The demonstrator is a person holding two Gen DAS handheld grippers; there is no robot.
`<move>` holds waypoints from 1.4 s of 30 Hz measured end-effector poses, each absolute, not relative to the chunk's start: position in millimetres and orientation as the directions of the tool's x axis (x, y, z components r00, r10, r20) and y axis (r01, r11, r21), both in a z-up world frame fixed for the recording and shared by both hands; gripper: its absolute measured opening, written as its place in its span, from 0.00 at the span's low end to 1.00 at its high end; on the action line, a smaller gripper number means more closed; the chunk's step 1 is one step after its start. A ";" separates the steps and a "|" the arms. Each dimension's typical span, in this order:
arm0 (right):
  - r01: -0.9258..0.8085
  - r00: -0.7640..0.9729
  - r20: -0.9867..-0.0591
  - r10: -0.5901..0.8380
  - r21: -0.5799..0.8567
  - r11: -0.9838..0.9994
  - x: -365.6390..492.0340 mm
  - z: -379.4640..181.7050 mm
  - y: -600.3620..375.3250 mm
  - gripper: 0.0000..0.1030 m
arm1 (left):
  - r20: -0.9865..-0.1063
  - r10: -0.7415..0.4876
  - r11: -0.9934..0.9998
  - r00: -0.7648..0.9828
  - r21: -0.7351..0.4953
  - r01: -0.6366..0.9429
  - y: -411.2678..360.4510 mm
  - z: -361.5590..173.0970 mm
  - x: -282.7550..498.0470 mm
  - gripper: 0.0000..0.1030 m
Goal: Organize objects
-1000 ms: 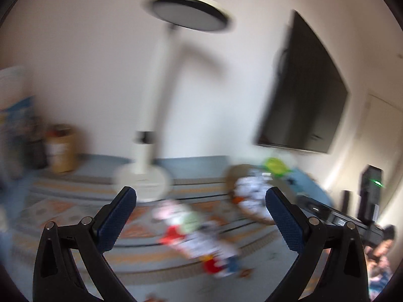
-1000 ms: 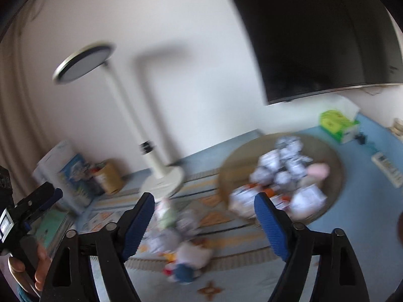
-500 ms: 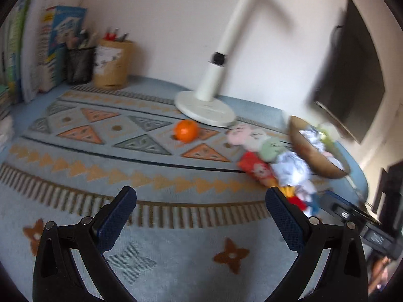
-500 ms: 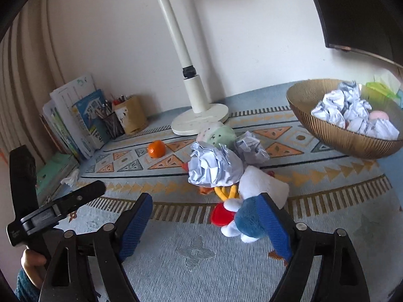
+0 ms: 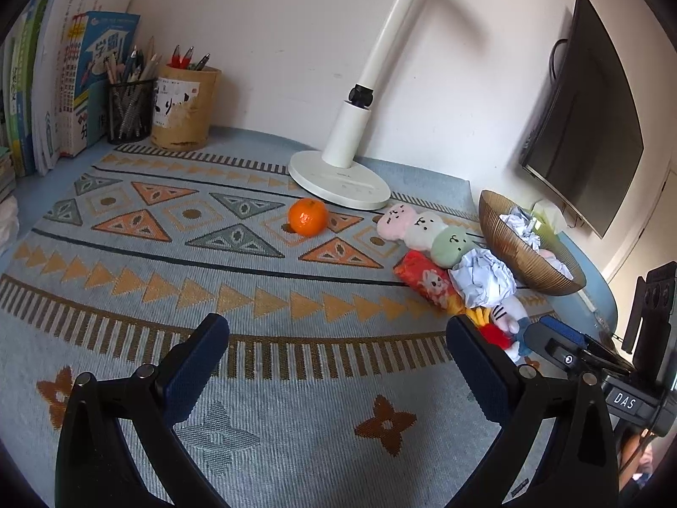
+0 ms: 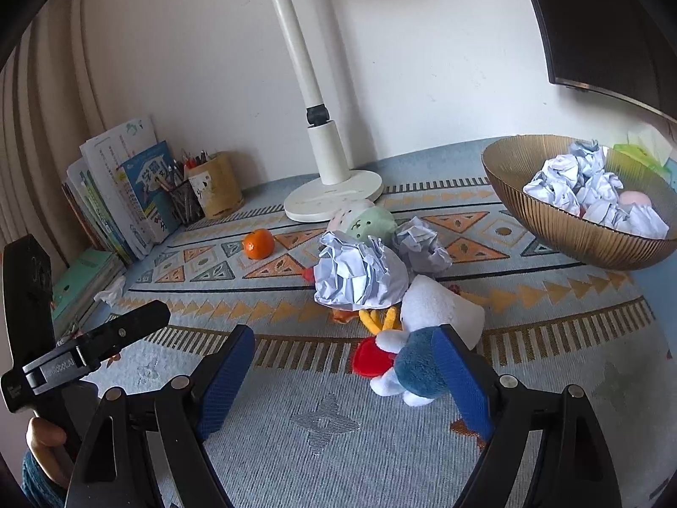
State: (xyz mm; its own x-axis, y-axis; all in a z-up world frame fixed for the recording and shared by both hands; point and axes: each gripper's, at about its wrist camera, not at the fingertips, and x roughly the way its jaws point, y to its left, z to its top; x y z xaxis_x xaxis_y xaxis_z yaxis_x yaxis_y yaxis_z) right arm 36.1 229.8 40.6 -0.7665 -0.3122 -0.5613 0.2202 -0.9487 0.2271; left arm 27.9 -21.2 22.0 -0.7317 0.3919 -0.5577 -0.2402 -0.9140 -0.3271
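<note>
A pile lies mid-mat: a crumpled paper ball [image 6: 359, 273], a smaller paper ball [image 6: 421, 245], a white and blue plush toy [image 6: 423, 347], a pastel plush caterpillar [image 5: 423, 228] and a red packet [image 5: 425, 281]. An orange [image 5: 308, 216] sits left of the pile, also in the right wrist view [image 6: 258, 244]. A gold bowl [image 6: 550, 220] holds several paper balls. My right gripper [image 6: 342, 376] is open, just in front of the plush toy. My left gripper [image 5: 338, 368] is open and empty over the mat.
A white desk lamp [image 5: 338, 178] stands behind the pile. Pen holders [image 5: 169, 106] and books [image 5: 63, 84] line the back left. A wall screen [image 5: 592, 127] hangs at the right. The bowl also shows in the left wrist view [image 5: 512, 249].
Both grippers tilted down from the wall and lamp towards the mat and steadied. The right gripper has come closer to the plush toy.
</note>
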 end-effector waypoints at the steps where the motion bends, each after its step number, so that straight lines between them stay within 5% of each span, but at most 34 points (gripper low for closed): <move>1: 0.217 -0.767 -0.562 -0.310 0.229 -0.949 35.9 40.4 230.5 0.82 | -0.559 0.391 -0.914 -0.731 -0.326 -0.240 -20.9 22.0 27.8 0.99; 15: 0.197 -0.761 -0.552 -0.341 0.304 -0.932 31.3 39.1 244.0 0.82 | -0.563 0.389 -0.915 -0.729 -0.327 -0.236 -21.2 21.4 28.4 0.99; 24: 0.181 -0.772 -0.572 -0.276 0.218 -0.959 25.9 51.1 226.3 0.75 | -0.568 0.412 -0.905 -0.712 -0.345 -0.249 -24.1 35.0 19.7 0.99; 31: 0.145 -0.750 -0.640 -0.168 0.089 -0.986 -13.9 57.6 205.7 0.75 | -0.628 0.370 -0.929 -0.685 -0.230 -0.291 -16.1 52.0 -53.3 0.99; 34: 0.138 -0.717 -0.670 -0.193 0.135 -0.981 -29.7 44.9 207.3 0.74 | -0.703 0.339 -0.938 -0.625 -0.204 -0.279 -1.8 24.4 -98.6 0.84; 39: 0.139 -0.725 -0.671 -0.157 0.080 -0.987 -37.2 37.9 200.3 0.72 | -0.719 0.333 -0.940 -0.610 -0.202 -0.275 11.2 7.6 -135.6 0.83; 42: 0.136 -0.724 -0.676 -0.139 0.057 -0.989 -41.3 30.5 196.0 0.68 | -0.729 0.327 -0.938 -0.601 -0.172 -0.301 22.8 6.1 -140.9 0.65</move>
State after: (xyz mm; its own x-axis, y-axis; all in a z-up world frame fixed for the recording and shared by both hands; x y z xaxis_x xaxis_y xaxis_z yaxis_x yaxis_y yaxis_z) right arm -41.3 196.0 30.5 -0.7237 -0.1386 -0.6760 0.1364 -0.9890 0.0567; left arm -140.9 22.8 6.1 -0.6013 0.3267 -0.7292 -0.3006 -0.9381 -0.1724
